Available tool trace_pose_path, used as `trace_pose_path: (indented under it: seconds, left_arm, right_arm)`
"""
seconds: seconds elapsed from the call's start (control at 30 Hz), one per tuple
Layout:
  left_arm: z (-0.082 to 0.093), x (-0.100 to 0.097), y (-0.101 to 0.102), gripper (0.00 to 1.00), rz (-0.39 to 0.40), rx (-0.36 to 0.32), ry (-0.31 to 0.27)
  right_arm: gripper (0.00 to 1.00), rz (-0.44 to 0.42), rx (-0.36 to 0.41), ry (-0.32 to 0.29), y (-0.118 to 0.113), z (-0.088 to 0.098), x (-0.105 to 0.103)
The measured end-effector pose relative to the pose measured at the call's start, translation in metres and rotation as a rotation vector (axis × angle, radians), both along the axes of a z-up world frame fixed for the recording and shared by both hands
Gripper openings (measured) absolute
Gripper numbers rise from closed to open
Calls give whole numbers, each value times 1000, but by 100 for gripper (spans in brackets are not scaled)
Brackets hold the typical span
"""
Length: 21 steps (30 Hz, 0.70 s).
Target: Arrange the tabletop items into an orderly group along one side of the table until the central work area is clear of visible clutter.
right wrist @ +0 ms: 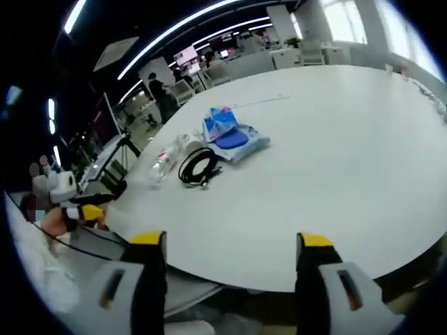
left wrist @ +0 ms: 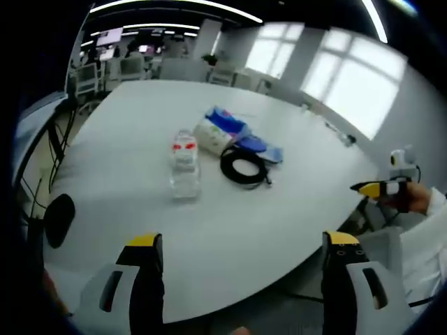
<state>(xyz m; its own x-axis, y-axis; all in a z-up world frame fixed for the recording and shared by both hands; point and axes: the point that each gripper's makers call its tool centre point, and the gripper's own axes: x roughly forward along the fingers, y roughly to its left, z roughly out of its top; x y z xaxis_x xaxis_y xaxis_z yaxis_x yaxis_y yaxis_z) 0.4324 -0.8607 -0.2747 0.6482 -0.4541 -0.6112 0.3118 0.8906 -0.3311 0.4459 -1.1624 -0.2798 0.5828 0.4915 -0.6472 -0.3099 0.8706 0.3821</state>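
Observation:
On the white table (left wrist: 140,125) lies a small cluster: a clear plastic bottle (left wrist: 185,166) with a red label, a coiled black cable (left wrist: 243,167) and blue-and-white packets (left wrist: 225,128) touching one another. My left gripper (left wrist: 243,241) hovers over the near table edge, open, well short of the bottle. The right gripper (left wrist: 377,188) shows at the right beside the table, held by a hand. In the right gripper view the bottle (right wrist: 165,162), cable (right wrist: 199,166) and packets (right wrist: 229,134) sit left of centre on the table (right wrist: 349,139). My right gripper (right wrist: 232,241) is open and holds nothing.
A black chair (left wrist: 59,218) stands by the table's left edge. Small items (left wrist: 343,137) lie near the far right rim. Desks, chairs and screens fill the office behind. The left gripper (right wrist: 87,209) and a white sleeve (right wrist: 35,265) appear at the left.

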Motion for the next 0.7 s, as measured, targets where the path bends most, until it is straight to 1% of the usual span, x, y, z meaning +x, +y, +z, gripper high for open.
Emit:
trace_pose_path:
  seconds: [0.2,0.53,0.7]
  left_arm:
    - [-2,-2,2,91,0,6,11]
    - [0,5,-1,90,-10,13,8]
    - [-1,6,0,90,-3,5,14]
  right_arm:
    - [74,7,12,5,7,-2,-3]
    - [72,0,29,9,8,-1,-5]
    - [71,12,34,12,12,-2,-3]
